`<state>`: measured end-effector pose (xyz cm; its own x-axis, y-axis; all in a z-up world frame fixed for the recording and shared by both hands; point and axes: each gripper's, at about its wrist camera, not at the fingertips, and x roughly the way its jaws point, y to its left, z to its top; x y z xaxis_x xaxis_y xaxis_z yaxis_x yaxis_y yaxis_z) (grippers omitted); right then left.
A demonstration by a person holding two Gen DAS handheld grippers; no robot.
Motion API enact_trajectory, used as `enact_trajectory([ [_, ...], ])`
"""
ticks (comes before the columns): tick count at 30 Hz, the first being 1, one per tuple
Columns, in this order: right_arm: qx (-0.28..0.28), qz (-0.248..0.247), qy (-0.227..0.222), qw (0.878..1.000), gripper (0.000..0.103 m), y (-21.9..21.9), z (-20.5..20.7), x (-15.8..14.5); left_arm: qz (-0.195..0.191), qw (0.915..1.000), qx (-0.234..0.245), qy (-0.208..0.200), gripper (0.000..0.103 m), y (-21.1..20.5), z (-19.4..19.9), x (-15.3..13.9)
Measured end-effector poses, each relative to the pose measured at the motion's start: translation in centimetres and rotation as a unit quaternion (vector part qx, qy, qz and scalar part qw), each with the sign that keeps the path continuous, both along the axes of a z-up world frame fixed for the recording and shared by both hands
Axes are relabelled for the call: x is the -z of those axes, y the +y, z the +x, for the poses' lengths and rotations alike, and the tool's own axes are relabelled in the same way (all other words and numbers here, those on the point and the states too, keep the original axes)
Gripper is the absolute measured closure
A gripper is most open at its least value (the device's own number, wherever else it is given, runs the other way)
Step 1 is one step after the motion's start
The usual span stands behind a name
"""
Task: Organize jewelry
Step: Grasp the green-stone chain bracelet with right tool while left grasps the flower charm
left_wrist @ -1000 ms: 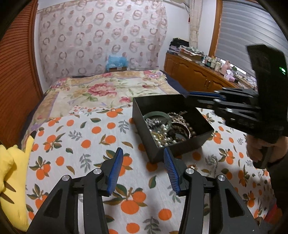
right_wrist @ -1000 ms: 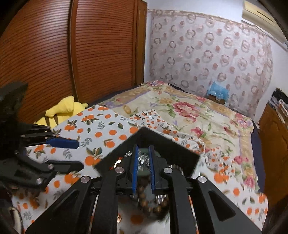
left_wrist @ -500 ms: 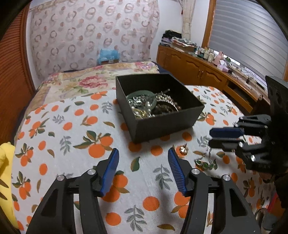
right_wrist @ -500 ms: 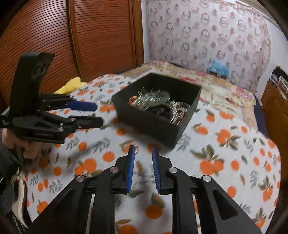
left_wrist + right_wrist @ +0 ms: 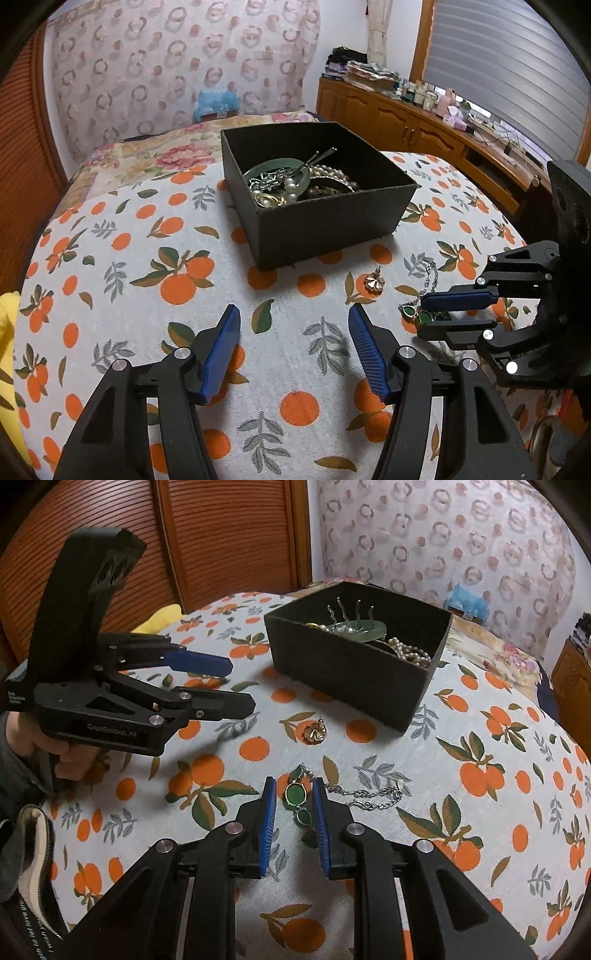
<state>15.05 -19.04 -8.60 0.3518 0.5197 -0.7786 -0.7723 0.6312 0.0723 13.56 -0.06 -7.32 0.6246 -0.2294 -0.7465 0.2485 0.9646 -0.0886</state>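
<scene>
Our right tool (image 5: 293,794) stands slightly apart, its jaws on either side of the green-stone necklace (image 5: 295,799) on the orange-print cloth (image 5: 480,812) without pinching it. Our left tool (image 5: 293,325) is opening, empty. Farther off lie a gold pendant (image 5: 315,733), then the black jewelry box (image 5: 354,664).

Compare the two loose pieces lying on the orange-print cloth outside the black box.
The gold clover charm is small, compact and golden; the green-stone necklace is long, silvery, with green oval stones.
The charm lies nearer the black box; the necklace lies between the open right tongs.
Both rest on the cloth, ungripped.
</scene>
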Motion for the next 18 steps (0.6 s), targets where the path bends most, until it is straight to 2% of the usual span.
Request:
enact_trajectory([
  [3, -0.002, -0.011, -0.012, 1.000, 0.081, 0.3, 0.0, 0.0, 0.002, 1.0000, 0.003, 0.002, 0.045, -0.3, 0.1, 0.1],
  [6, -0.010, -0.037, -0.042, 0.998, 0.084, 0.8, -0.5, 0.0, 0.009, 0.9999, 0.010, 0.005, 0.045, -0.7, 0.1, 0.1],
  [7, -0.010, -0.040, -0.043, 0.998, 0.090, 0.8, -0.5, 0.0, 0.016, 0.9997, 0.016, 0.005, 0.045, -1.1, 0.0, 0.2],
  [12, 0.006, -0.036, -0.045, 0.998, 0.090, -0.7, 0.0, -0.3, 0.037, 0.9984, 0.042, 0.007, 0.045, -2.6, 0.1, 0.2],
  [18, 0.040, -0.017, -0.048, 0.998, 0.090, -3.6, 0.6, -1.0, 0.034, 0.9979, 0.054, 0.010, 0.045, -3.7, 0.8, 0.0],
])
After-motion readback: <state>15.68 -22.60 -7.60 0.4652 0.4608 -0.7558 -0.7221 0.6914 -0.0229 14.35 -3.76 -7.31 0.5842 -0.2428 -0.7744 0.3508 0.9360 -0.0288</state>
